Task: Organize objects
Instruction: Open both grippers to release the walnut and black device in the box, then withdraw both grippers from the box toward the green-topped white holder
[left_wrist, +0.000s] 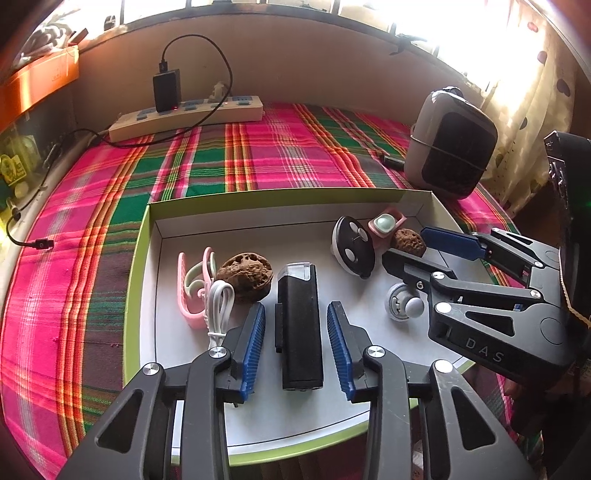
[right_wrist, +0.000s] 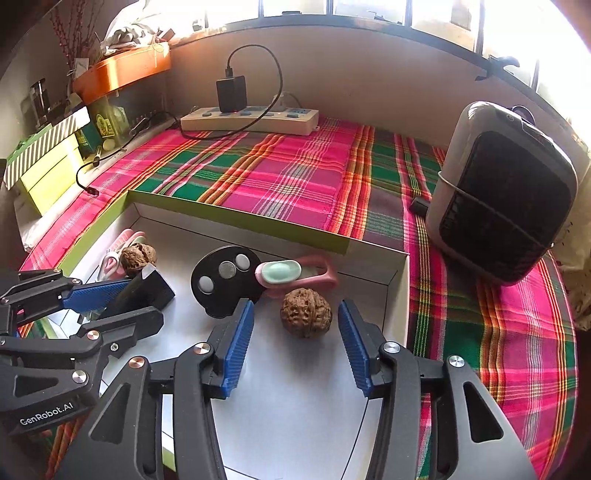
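A shallow white box with a green rim (left_wrist: 147, 229) lies on the plaid cloth and holds several small items. My left gripper (left_wrist: 296, 308) is open around a black rectangular device (left_wrist: 298, 332) that lies flat, with a gap on each side. A walnut (left_wrist: 245, 277), a white cable (left_wrist: 219, 306) and a pink clip (left_wrist: 188, 291) sit to its left. My right gripper (right_wrist: 295, 304) is open, with a second walnut (right_wrist: 306, 312) resting between its blue pads (right_wrist: 236, 343), untouched. Behind it are a black disc (right_wrist: 225, 280) and a pink-and-mint piece (right_wrist: 280, 271).
A small white ball-topped piece (left_wrist: 404, 304) lies in the box near the right gripper's body. A grey-and-black appliance (right_wrist: 506, 199) stands on the cloth at the right. A power strip (left_wrist: 184, 114) with a black charger runs along the back wall; a loose cable end (left_wrist: 40, 243) lies left.
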